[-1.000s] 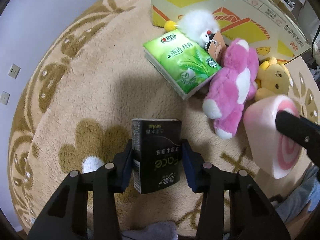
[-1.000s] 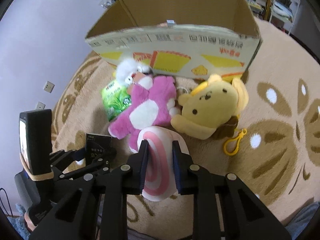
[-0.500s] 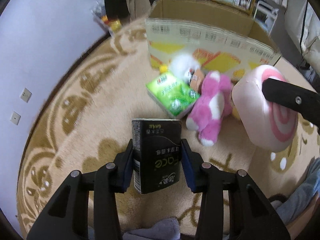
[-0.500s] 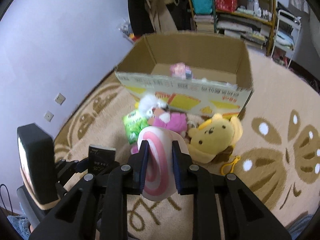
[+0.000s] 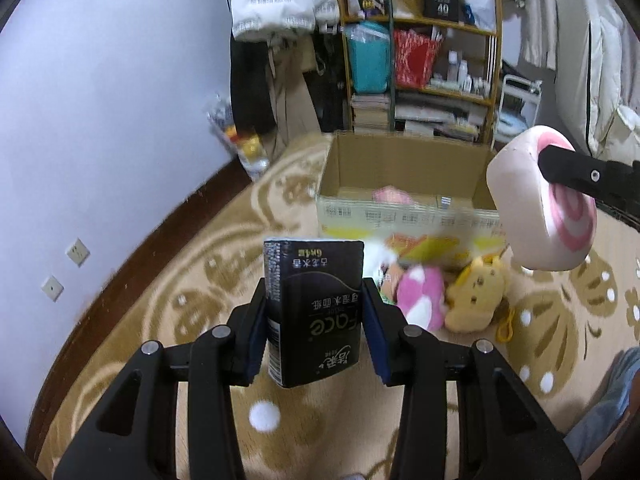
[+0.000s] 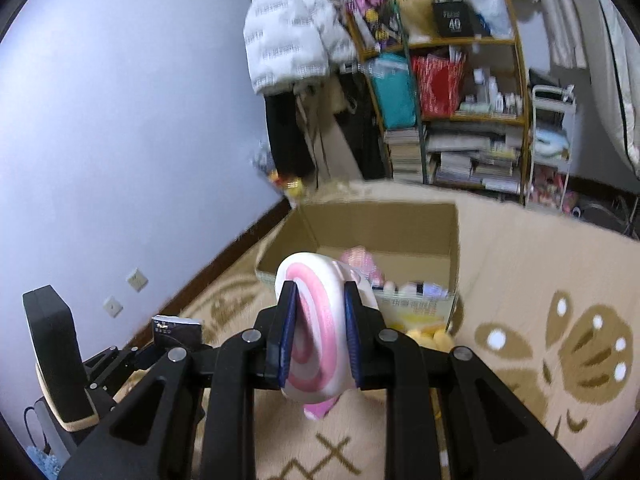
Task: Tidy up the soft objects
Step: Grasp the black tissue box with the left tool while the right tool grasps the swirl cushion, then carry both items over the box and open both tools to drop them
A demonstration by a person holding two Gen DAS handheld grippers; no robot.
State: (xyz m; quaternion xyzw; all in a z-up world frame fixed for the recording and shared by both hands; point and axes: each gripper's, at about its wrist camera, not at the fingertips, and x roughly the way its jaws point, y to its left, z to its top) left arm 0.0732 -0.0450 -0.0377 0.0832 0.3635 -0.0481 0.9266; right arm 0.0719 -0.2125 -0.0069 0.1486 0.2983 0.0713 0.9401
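An open cardboard box (image 5: pixel 404 184) stands on the patterned beige rug (image 5: pixel 168 280), with its flaps up and its mouth free. Inside it, on the bottom, lies a small pink soft thing (image 5: pixel 390 196); in the right wrist view some more small items (image 6: pixel 420 289) show near the front wall, but they are too blurred to name. The outside of the front wall carries yellow shapes and rows of print which cannot be read.

The left gripper (image 5: pixel 314 316) holds a black tissue pack (image 5: pixel 316 308) between its two pads, well above the rug. The pack is upside down to the camera; the word "Face" is readable on it, with some Chinese characters and "6" in a small line near the far end.

The right gripper (image 6: pixel 319 336) is closed tightly on a pink-and-white swirl cushion (image 6: pixel 320 328), which is squeezed narrow between the pads. In the left wrist view the same cushion hangs in the air to the right of the box.

On the rug just before the box lie a pink plush toy (image 5: pixel 420 296) and a yellow plush toy (image 5: pixel 478 300), touching each other. A white furry toy (image 5: pixel 378 256) is behind them, blurred.

Far behind, a wooden shelf (image 5: pixel 424 24) holds a black bag (image 5: pixel 441 4) with the number "40" on it.
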